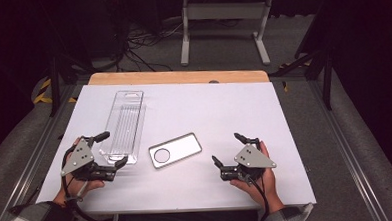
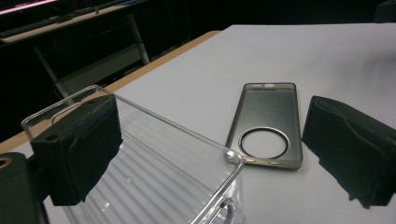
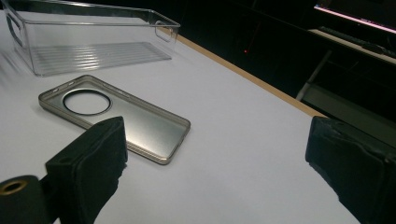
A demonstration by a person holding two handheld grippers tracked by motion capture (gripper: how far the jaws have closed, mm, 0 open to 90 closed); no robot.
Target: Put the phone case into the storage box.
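My left gripper [image 1: 108,151] has its fingers [image 2: 79,154] spread wide around the near end of the clear plastic bin [image 1: 123,126], one finger inside the wall, nothing clamped. My right gripper [image 1: 231,149] is wide too and empty, near the counter's [image 1: 224,109] front right. The phone case [image 1: 175,150] lies flat between them, just beside the bin. I reckon the slick bin wall could slip or tip if I close unevenly. There is plenty of bare counter toward the far and right edges.
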